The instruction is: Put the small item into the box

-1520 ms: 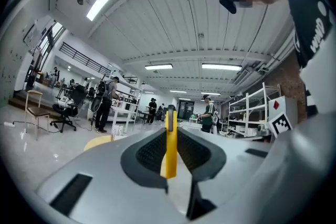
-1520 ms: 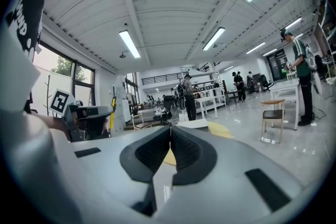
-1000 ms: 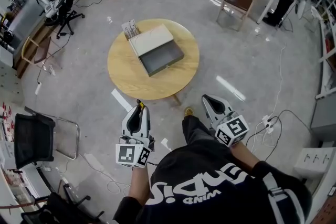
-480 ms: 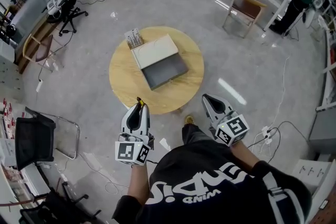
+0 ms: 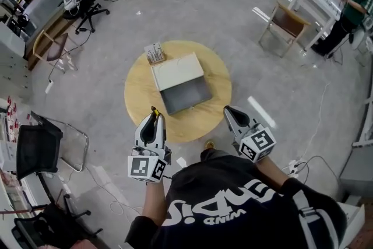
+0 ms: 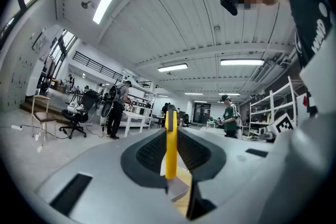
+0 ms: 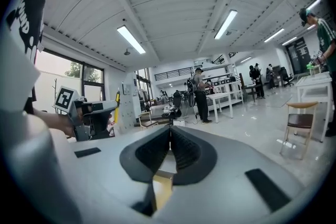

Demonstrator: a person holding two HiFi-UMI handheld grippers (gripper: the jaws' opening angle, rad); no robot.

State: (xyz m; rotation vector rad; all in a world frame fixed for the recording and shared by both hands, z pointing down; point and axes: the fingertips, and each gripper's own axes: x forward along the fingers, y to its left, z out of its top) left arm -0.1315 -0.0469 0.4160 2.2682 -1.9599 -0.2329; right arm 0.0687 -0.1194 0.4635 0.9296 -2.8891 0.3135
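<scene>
One table (image 5: 139,103) bears one open box (image 5: 186,96). At the table's edge, left gripper (image 5: 154,115) pinches one yellow strip (image 6: 170,144); right gripper (image 5: 232,115) is closed, empty.

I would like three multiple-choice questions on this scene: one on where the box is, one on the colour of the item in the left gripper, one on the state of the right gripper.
1. Where is the box?
A on a shelf
B on the round wooden table
C on a cart
2. What colour is the thin item in the left gripper?
A yellow
B blue
C red
3. How are the right gripper's jaws?
A wide apart
B shut on a cup
C shut, empty

1 B: it lies on the tabletop.
2 A: a yellow strip stands between the jaws.
3 C: the jaws meet with nothing between them.
</scene>
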